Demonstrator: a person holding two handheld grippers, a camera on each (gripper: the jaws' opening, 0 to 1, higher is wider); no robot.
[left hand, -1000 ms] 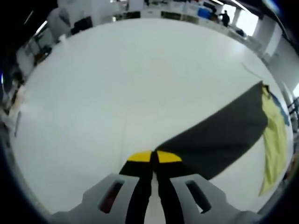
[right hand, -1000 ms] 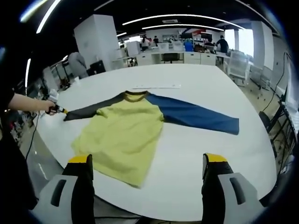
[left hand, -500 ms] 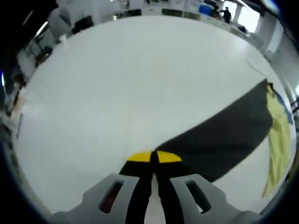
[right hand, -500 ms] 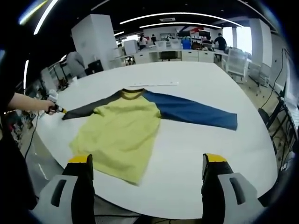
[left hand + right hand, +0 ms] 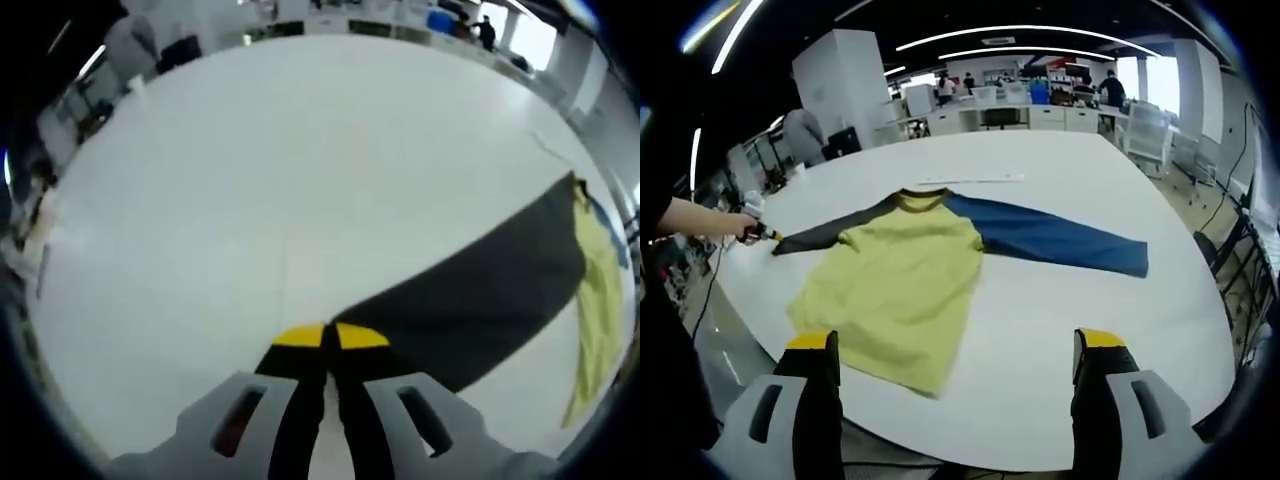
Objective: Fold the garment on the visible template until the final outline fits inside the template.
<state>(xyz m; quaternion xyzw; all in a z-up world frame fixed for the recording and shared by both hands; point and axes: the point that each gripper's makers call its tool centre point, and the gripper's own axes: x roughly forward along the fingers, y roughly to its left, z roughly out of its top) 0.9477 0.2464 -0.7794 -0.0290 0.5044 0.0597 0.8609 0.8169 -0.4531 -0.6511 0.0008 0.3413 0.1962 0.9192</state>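
Observation:
A long-sleeved shirt lies flat on the white table (image 5: 1040, 330): yellow body (image 5: 895, 285), dark grey sleeve (image 5: 830, 232) toward the left, blue sleeve (image 5: 1060, 240) toward the right. In the left gripper view my left gripper (image 5: 329, 337) is shut on the cuff of the dark grey sleeve (image 5: 480, 300), which stretches away to the yellow body (image 5: 600, 310). That same left gripper (image 5: 768, 236) appears at the far left of the right gripper view, held by a hand at the sleeve's end. My right gripper (image 5: 955, 350) stands open above the table's near edge, nothing between its jaws.
A thin white strip (image 5: 970, 180) lies on the table beyond the collar. Desks, chairs and people stand in the office behind. The table edge (image 5: 940, 455) runs just under the right gripper; bare tabletop (image 5: 300, 180) spreads ahead of the left gripper.
The grey sleeve has been drawn out a little straighter by the left gripper; the shirt body sits slightly further from the right gripper. Both grippers' states are unchanged.

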